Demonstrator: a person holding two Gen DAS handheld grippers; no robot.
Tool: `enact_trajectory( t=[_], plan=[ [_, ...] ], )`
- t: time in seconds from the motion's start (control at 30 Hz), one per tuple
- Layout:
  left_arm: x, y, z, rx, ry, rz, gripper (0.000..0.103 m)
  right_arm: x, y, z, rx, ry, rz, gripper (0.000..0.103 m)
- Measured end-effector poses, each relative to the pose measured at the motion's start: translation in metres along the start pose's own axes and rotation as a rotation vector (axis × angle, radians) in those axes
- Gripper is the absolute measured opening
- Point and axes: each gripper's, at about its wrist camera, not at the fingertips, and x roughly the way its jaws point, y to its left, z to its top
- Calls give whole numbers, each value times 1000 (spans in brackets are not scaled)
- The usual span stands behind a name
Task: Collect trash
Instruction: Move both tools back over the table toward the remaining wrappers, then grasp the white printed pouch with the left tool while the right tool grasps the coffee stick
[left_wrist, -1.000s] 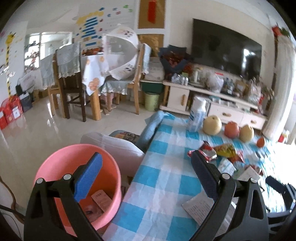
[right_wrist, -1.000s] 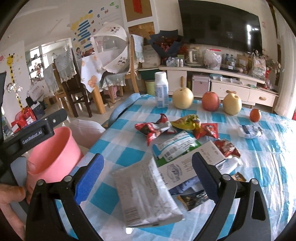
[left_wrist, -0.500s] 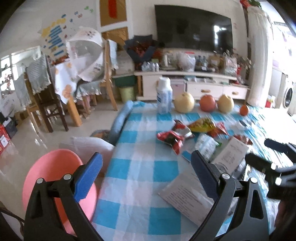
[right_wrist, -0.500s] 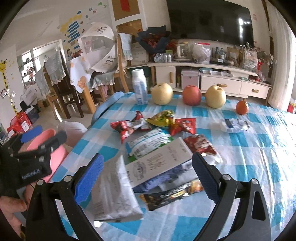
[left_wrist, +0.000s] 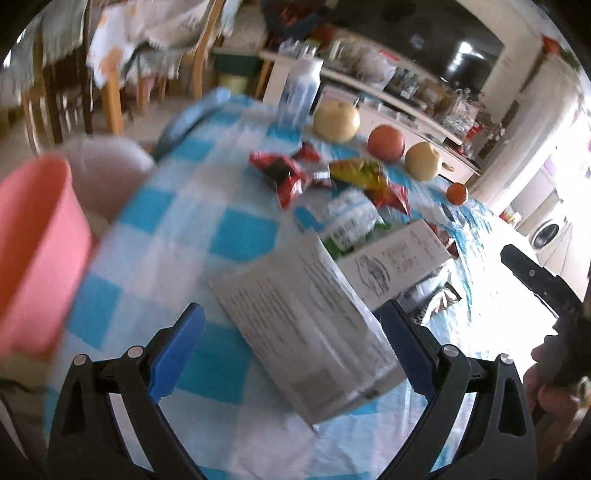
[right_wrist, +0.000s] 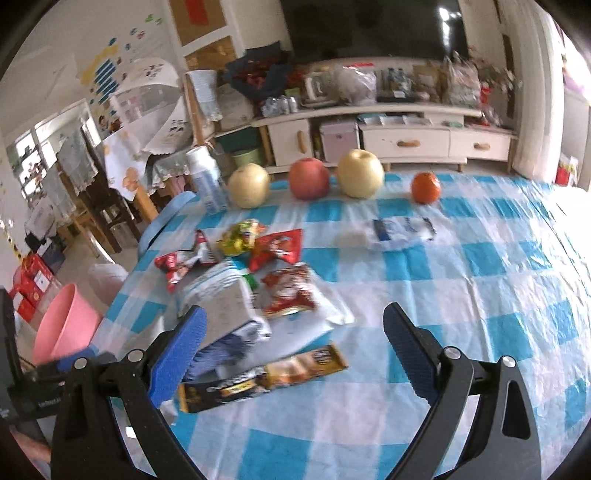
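Trash lies on a blue-checked tablecloth (right_wrist: 480, 295). In the left wrist view a grey printed packet (left_wrist: 306, 325) lies flat between the fingers of my open left gripper (left_wrist: 291, 354), which hovers low over it. Beyond it are a white box (left_wrist: 395, 262), red wrappers (left_wrist: 280, 173) and a yellow wrapper (left_wrist: 354, 170). My right gripper (right_wrist: 293, 350) is open and empty above a black-and-gold wrapper (right_wrist: 266, 376), with a red snack packet (right_wrist: 291, 291) just beyond. A pink bin (right_wrist: 62, 325) stands off the table's left edge, also in the left wrist view (left_wrist: 33, 258).
Two pears (right_wrist: 248, 185), an apple (right_wrist: 308, 178), an orange (right_wrist: 426, 187) and a white bottle (right_wrist: 205, 177) line the table's far edge. A clear bag with a blue label (right_wrist: 399, 229) lies mid-table. Dining chairs and a TV cabinet stand behind.
My left gripper swung from above the pink bin to low over the grey packet on the table. My right gripper moved right, from the grey packet to over the black-and-gold wrapper.
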Motion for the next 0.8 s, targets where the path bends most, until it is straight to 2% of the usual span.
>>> enact_trajectory(
  t=[0.27, 0.53, 0.8],
  plan=[
    [17, 1, -2, -76, 57, 17, 96, 11, -28, 5, 46, 72, 80, 95],
    [33, -13, -2, -43, 92, 45, 96, 24, -36, 6, 40, 114, 82, 95],
    [41, -20, 1, -1, 77, 80, 95, 35, -28, 2, -2, 169, 120, 95]
  ],
)
